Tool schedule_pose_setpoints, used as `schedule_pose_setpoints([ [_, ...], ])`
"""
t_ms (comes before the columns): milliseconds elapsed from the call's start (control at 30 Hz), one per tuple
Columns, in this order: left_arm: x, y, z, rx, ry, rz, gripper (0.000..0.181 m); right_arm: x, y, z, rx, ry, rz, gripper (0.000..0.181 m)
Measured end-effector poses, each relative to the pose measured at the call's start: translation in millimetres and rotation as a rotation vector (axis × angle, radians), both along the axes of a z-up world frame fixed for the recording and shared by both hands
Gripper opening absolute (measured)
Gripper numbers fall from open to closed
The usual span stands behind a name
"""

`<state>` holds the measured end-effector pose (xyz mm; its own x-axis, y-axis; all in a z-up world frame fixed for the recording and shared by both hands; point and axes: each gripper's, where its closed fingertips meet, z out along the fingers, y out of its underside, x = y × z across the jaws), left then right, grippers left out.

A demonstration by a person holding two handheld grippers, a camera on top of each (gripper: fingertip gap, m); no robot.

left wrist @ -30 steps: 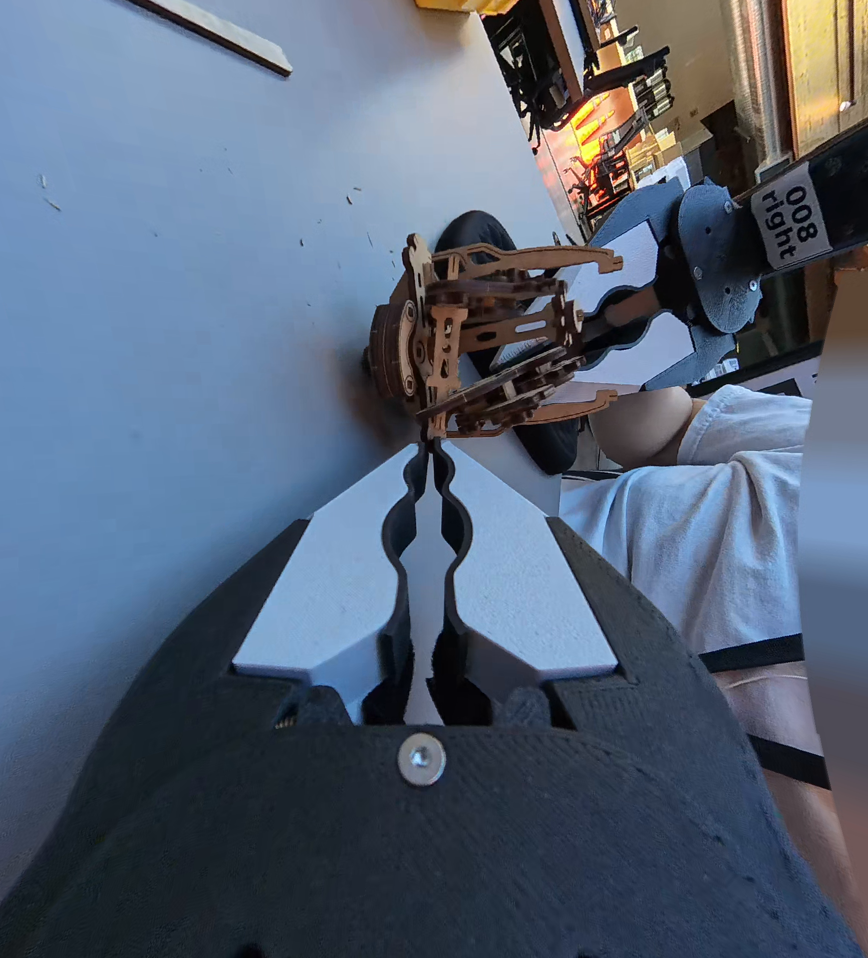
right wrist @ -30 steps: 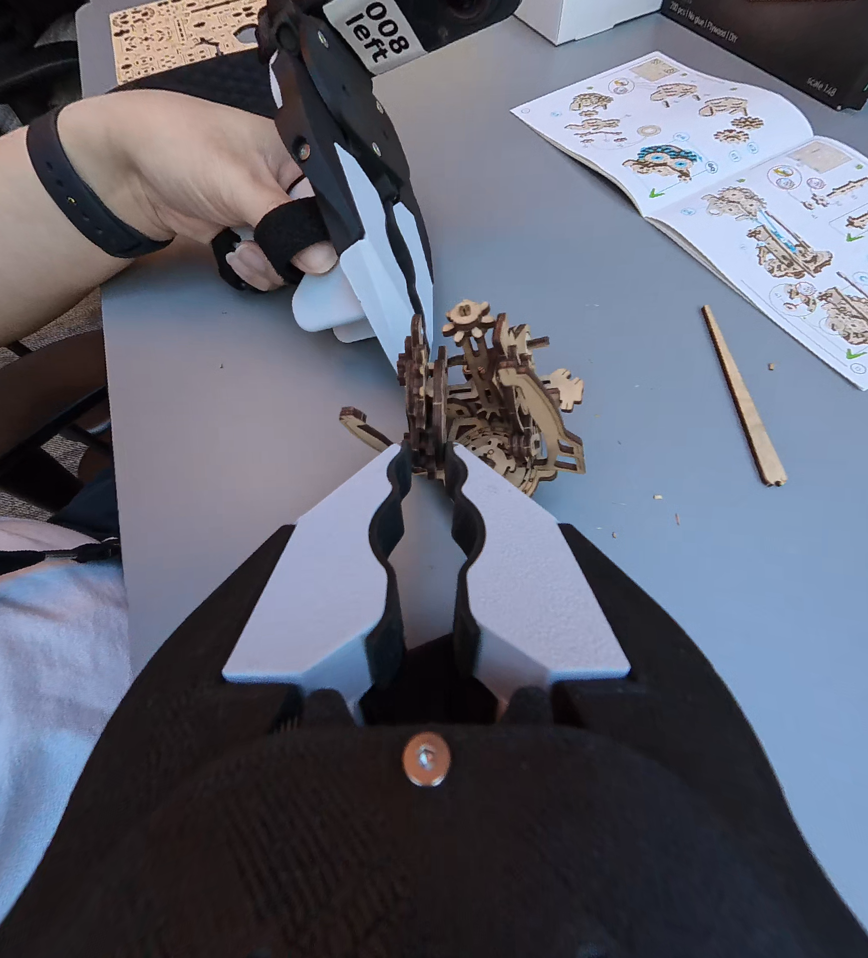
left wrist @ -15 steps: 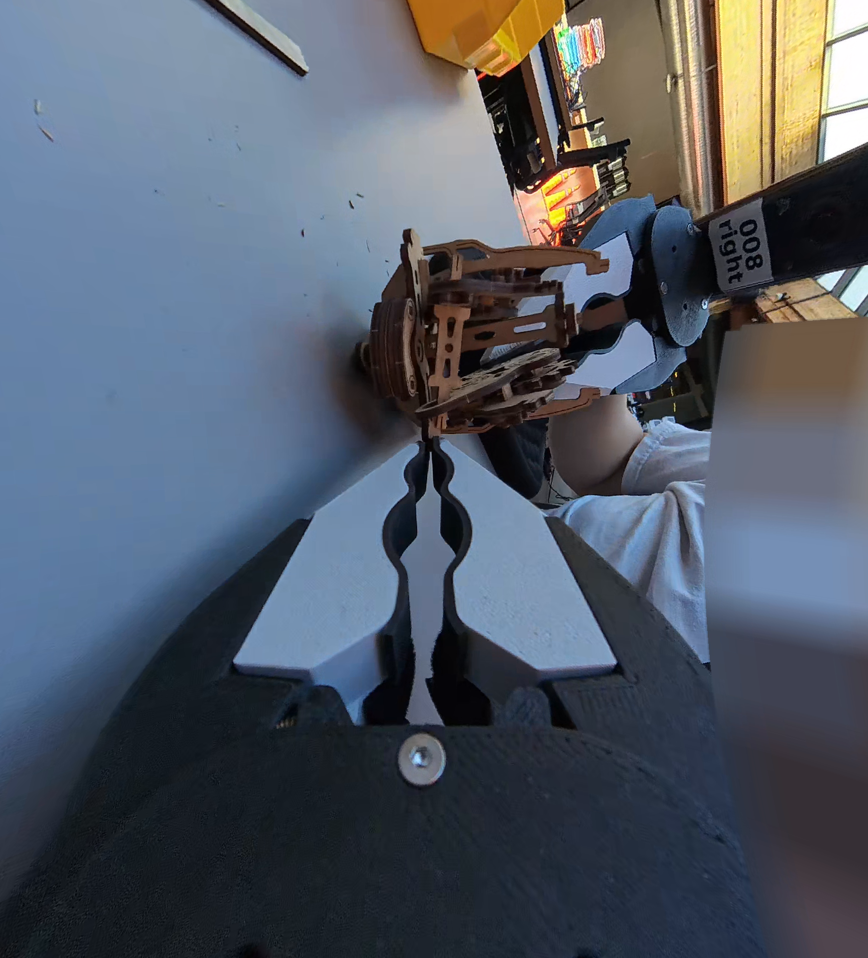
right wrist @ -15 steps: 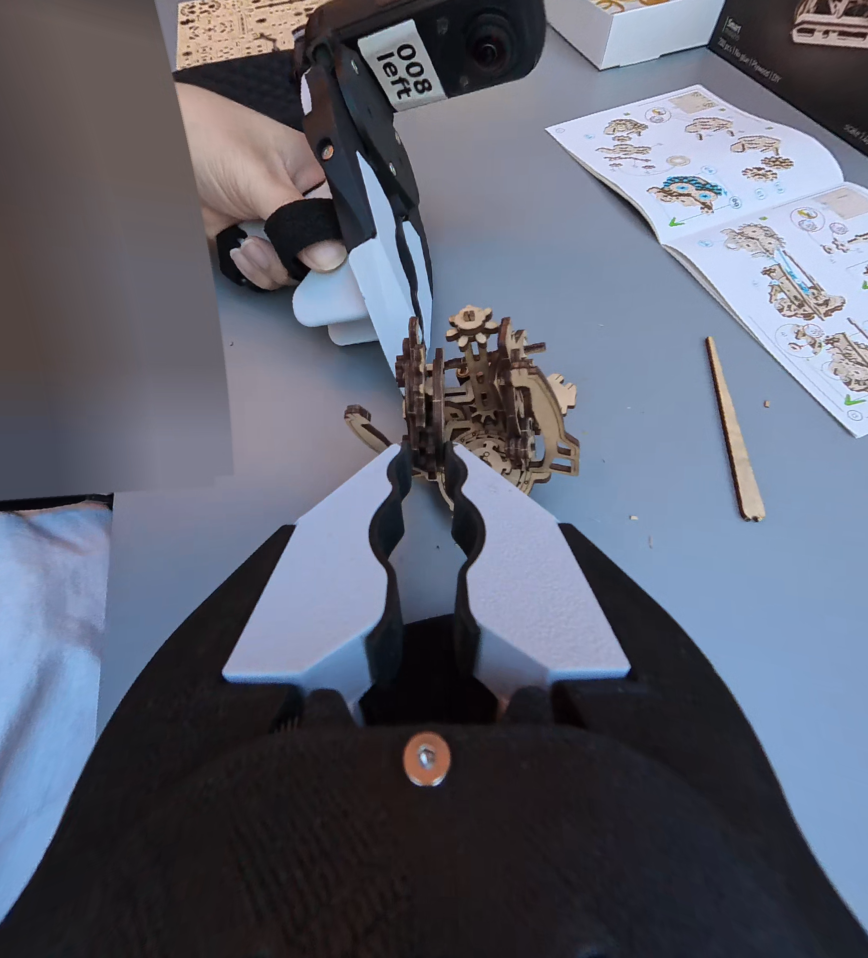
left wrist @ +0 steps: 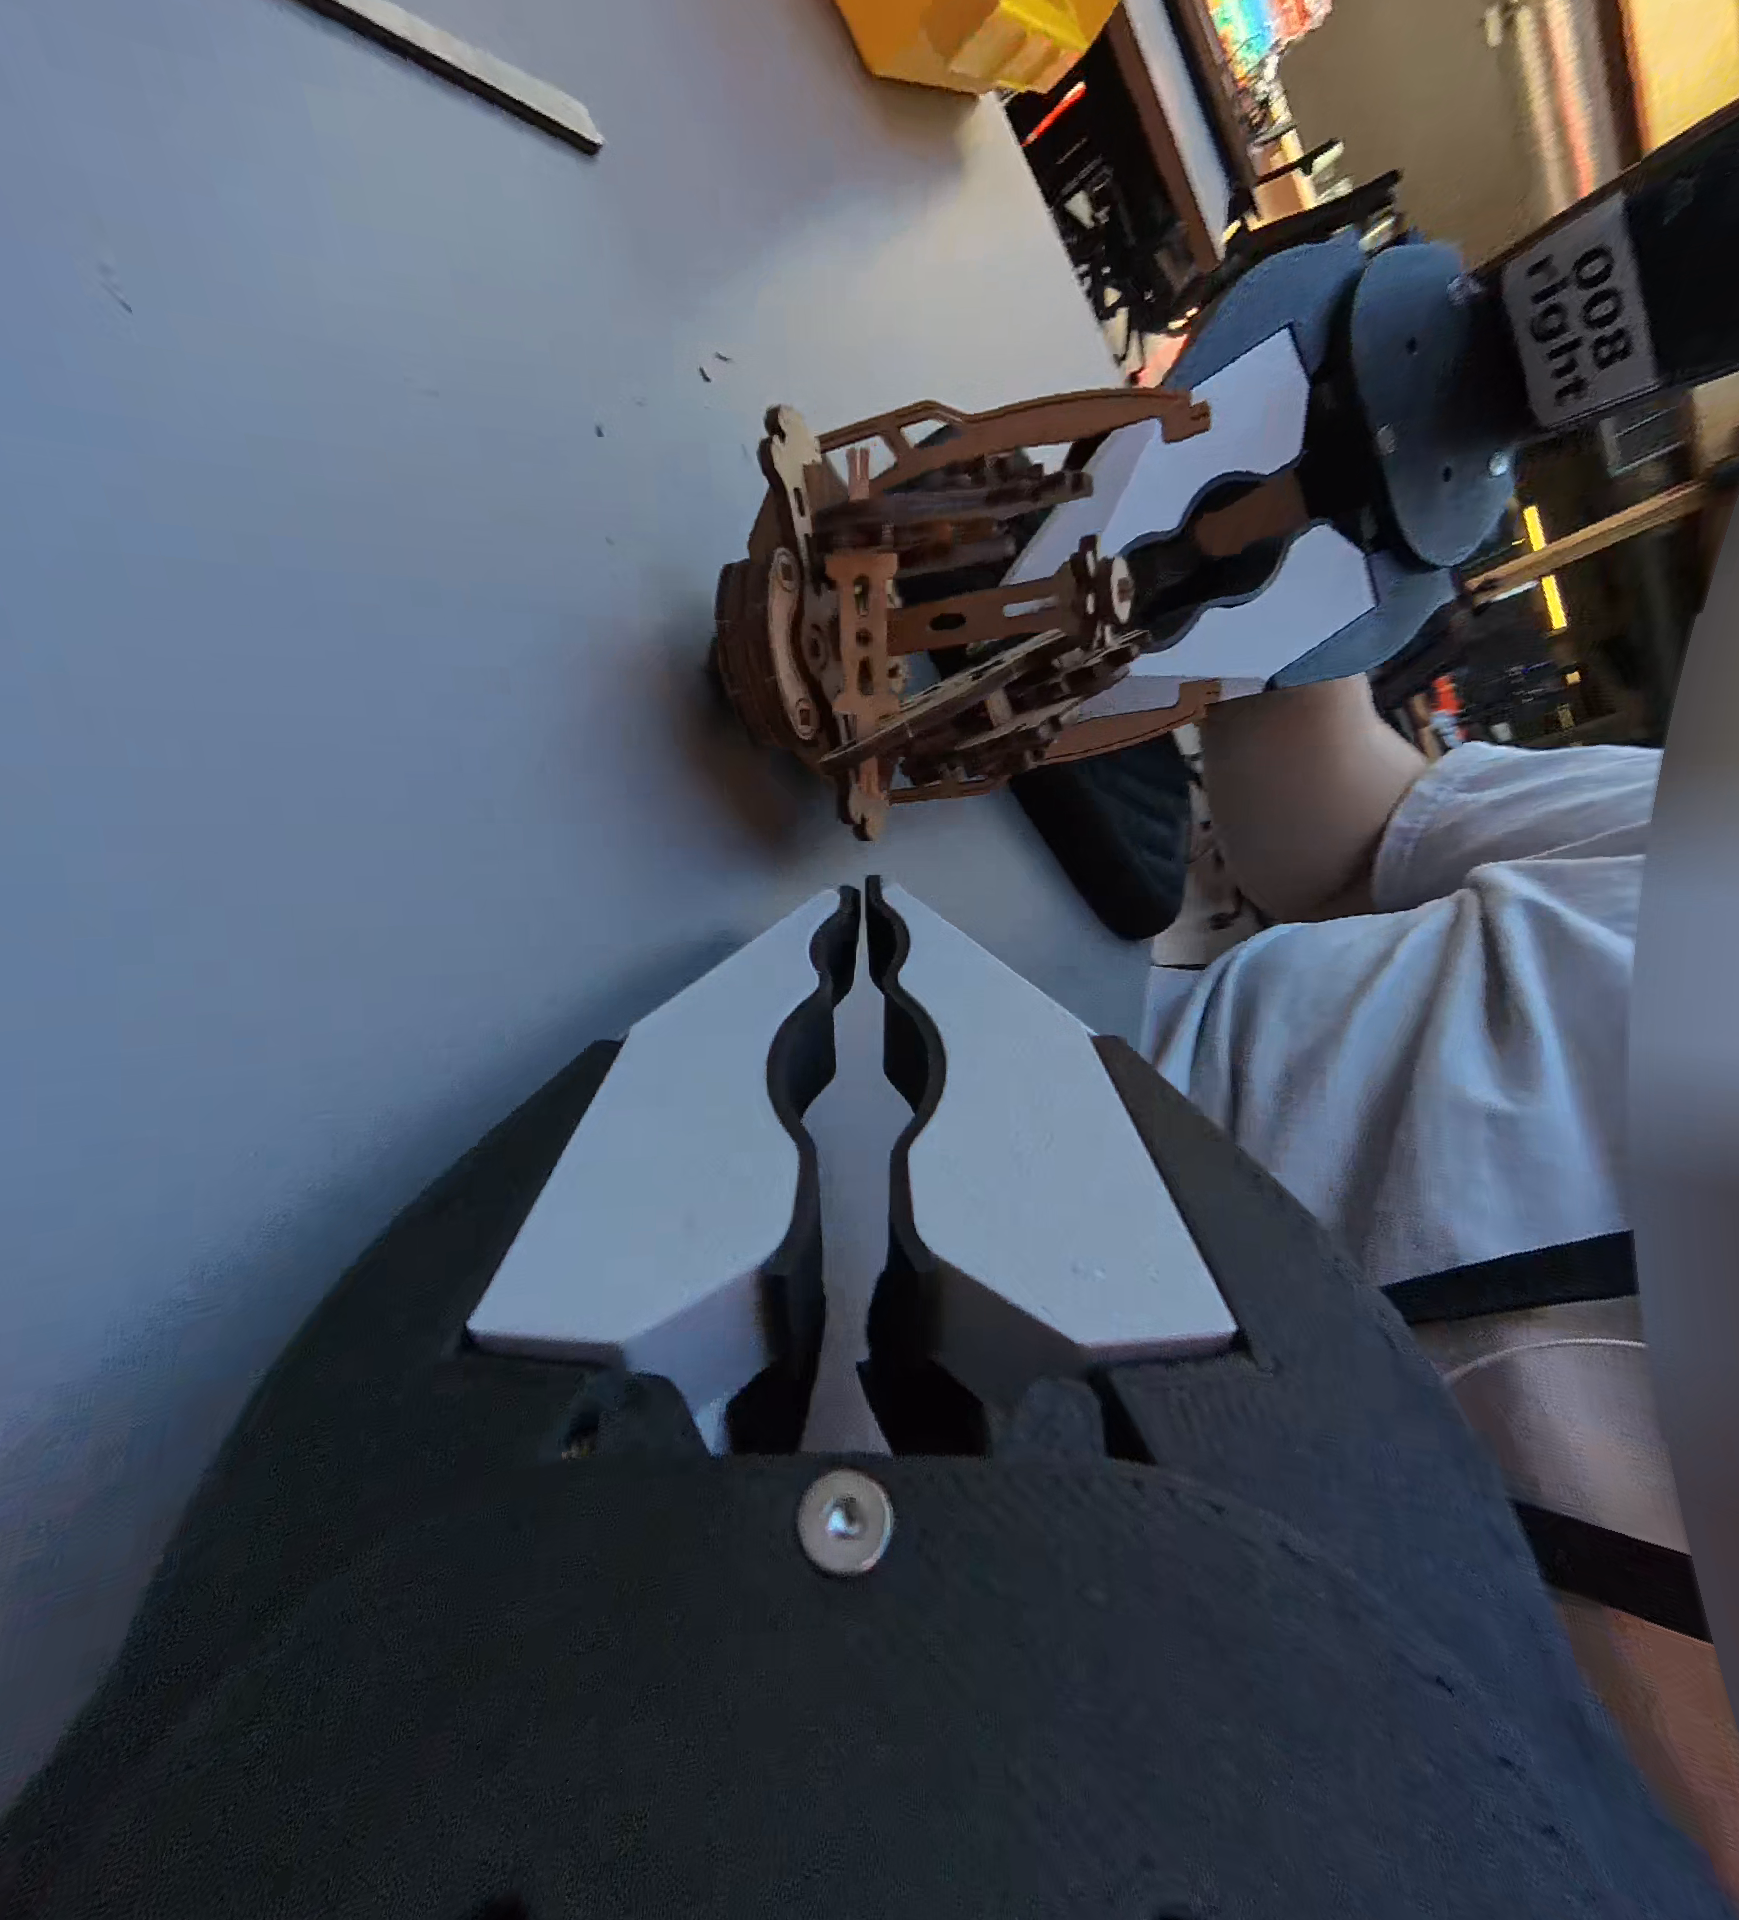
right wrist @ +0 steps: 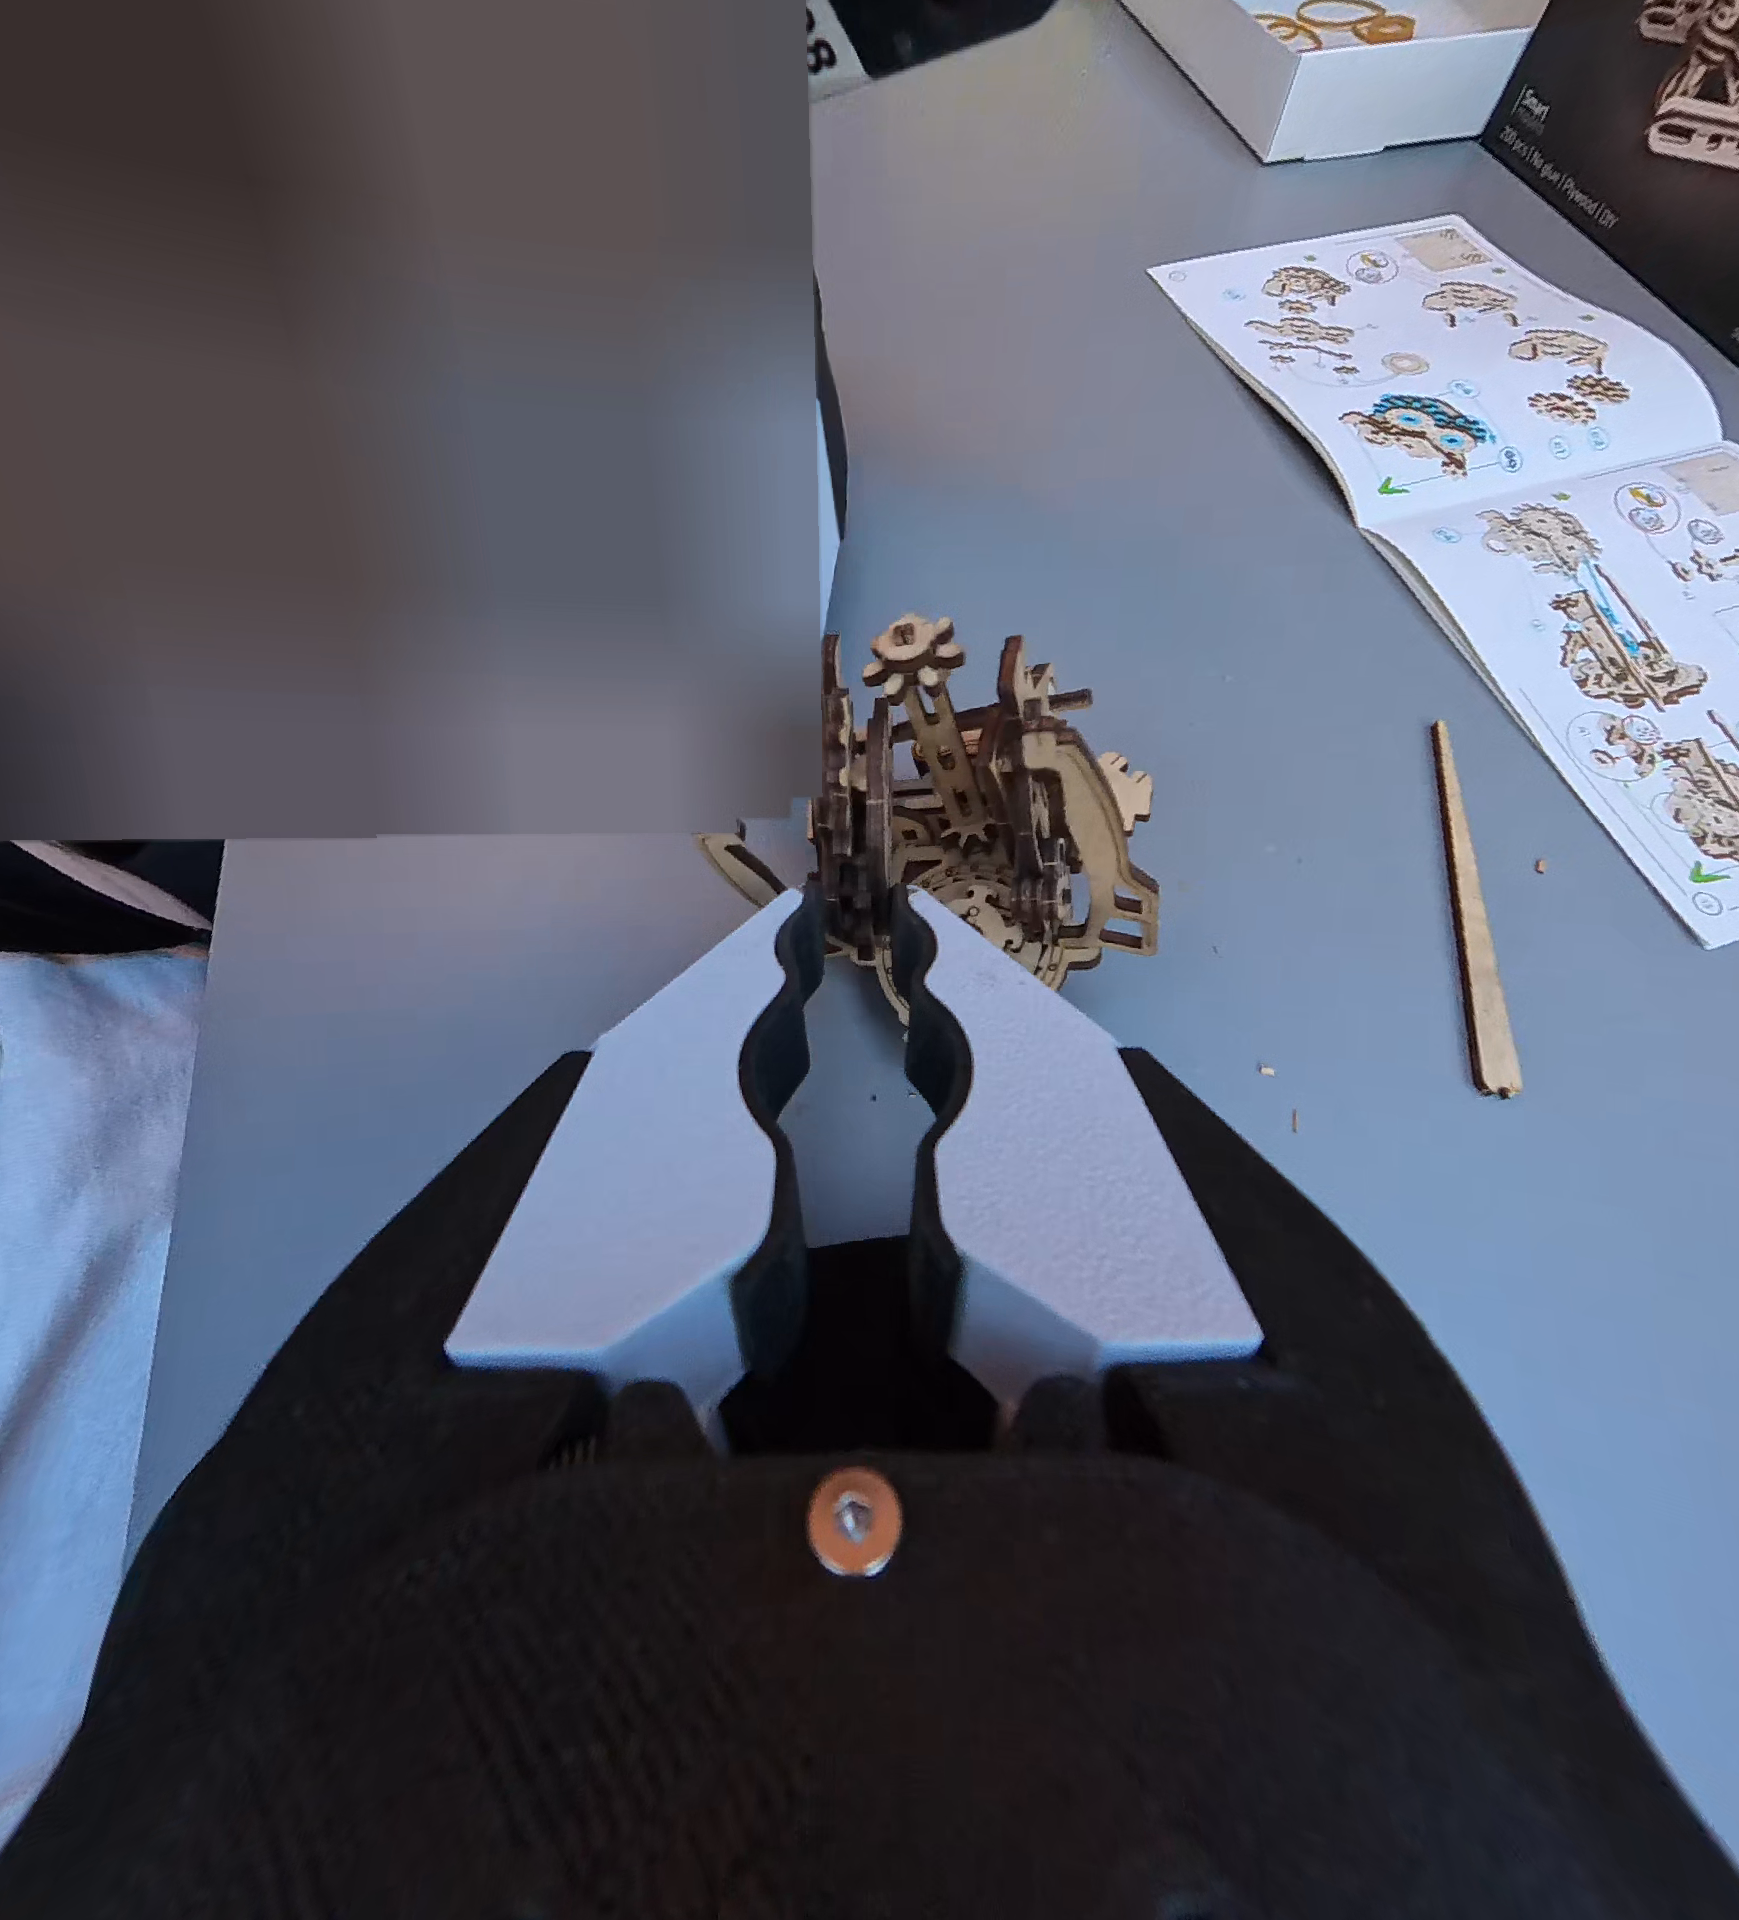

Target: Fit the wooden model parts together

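Left tool (left wrist: 863,891) now back off the brown, gear-packed wooden model (right wrist: 958,821), tips together; right tool (right wrist: 857,914) clamped on it.

Bare table (right wrist: 1208,1195) lies open at the right of the frame, with only a thin wooden stick (right wrist: 1473,904) and a booklet (right wrist: 1530,540) in the way.

My left gripper (left wrist: 863,891) has a matt black plastic body with a fine ridged grain, smooth white finger shells, black rubbery pads (left wrist: 815,1049) and one shiny metal screw (left wrist: 845,1523). My right gripper (right wrist: 857,906) is built alike. The model (right wrist: 958,821) is thin pale plywood with dark burnt edges. The table (right wrist: 1260,1299) is smooth matt grey. The stick (right wrist: 1473,914) is bare wood. The booklet (right wrist: 1530,540) is slightly glossy printed paper. My shirt (left wrist: 1384,1060) is soft white cloth.
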<state>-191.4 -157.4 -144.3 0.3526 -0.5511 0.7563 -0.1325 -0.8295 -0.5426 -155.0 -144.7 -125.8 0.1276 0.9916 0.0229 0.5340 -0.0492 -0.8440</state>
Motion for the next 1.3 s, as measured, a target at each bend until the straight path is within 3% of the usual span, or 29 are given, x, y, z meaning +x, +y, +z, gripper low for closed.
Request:
schedule_pose_setpoints([
  [100, -2.1, 6.2, -5.5, 0.033, 0.064, -0.004, 0.008, -1.8, 0.1, 0.2, 0.025, -0.001, 0.009, 0.011],
  [400, 15.5, 13.0, -6.0, -0.034, 0.031, -0.083, 0.005, -2.0, 5.8, 1.6, -0.036, 0.022, 0.008, 0.011],
  [667, 11.2, 20.8, 5.3, -0.173, -0.128, -0.032, 0.001, -2.0, 13.6, 2.6, -0.025, 0.022, 0.027, 0.011],
  [933, 9.1, 25.6, 6.1, -0.234, -0.165, 0.006, 0.001, -1.9, 17.0, 4.4, -0.026, 0.032, 0.044, 0.012],
  [1300, 5.2, 21.9, 7.5, -0.275, -0.19, 0.04, 0.001, 2.1, 12.7, 3.5, 0.035, 0.012, 0.065, 0.028],
])
